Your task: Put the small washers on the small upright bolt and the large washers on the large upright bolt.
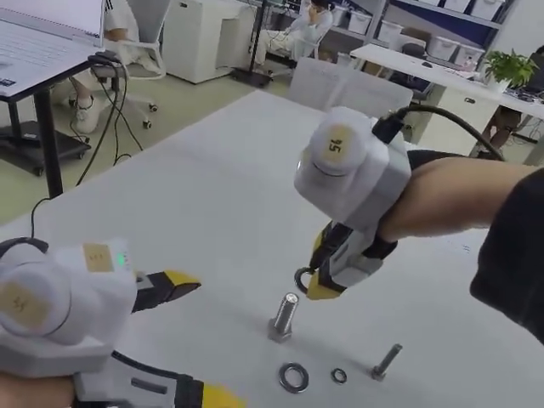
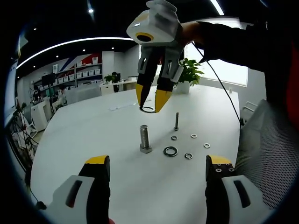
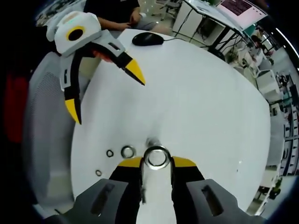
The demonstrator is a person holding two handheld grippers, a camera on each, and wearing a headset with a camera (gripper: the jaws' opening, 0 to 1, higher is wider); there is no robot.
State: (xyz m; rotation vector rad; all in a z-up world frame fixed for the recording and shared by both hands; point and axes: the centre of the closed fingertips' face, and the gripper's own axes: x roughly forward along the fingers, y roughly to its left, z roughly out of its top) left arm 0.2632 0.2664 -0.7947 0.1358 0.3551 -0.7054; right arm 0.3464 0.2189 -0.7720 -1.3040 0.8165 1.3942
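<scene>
Head view: right claw [image 1: 316,280] is hanging tips-down above the worktop [image 1: 212,195] and pinching the held large washer [image 1: 303,279]. The ring is sticking out at the tips, part covered by the yellow pads. The claw's far jaw is sitting behind the near one, so the gap is hard to read here. Large bolt [image 1: 285,316] is standing head-down, just below the held large washer and not touching it. Small bolt [image 1: 387,361] is standing upright to the side and looks slightly tilted. Loose large washer [image 1: 294,376] and one small washer [image 1: 339,375] are lying flat between the bolts. Left claw [image 1: 200,340] is gaping wide and gripping nothing, with its lower tip cut by the frame edge.

Left gripper view: left claw [image 2: 158,161] is showing both jaws spread far apart with nothing between them. Right claw [image 2: 152,101] is coming down from the top with the held large washer [image 2: 148,109] between its tips, above the large bolt [image 2: 145,139] with clear air between. Small bolt [image 2: 176,120] is standing beyond. Loose large washer [image 2: 170,151] is lying near the large bolt's base, with small washers [image 2: 193,136] scattered around it, four as far as I can make out.

Right gripper view: right claw [image 3: 157,162] is closing on the held large washer [image 3: 157,157], which is facing the camera as a shiny full ring. Large bolt [image 3: 152,141] is mostly hiding behind it. Loose large washer [image 3: 128,151] and two small washers [image 3: 110,153] are lying to one side. Left claw [image 3: 106,95] is hovering wide open.
</scene>
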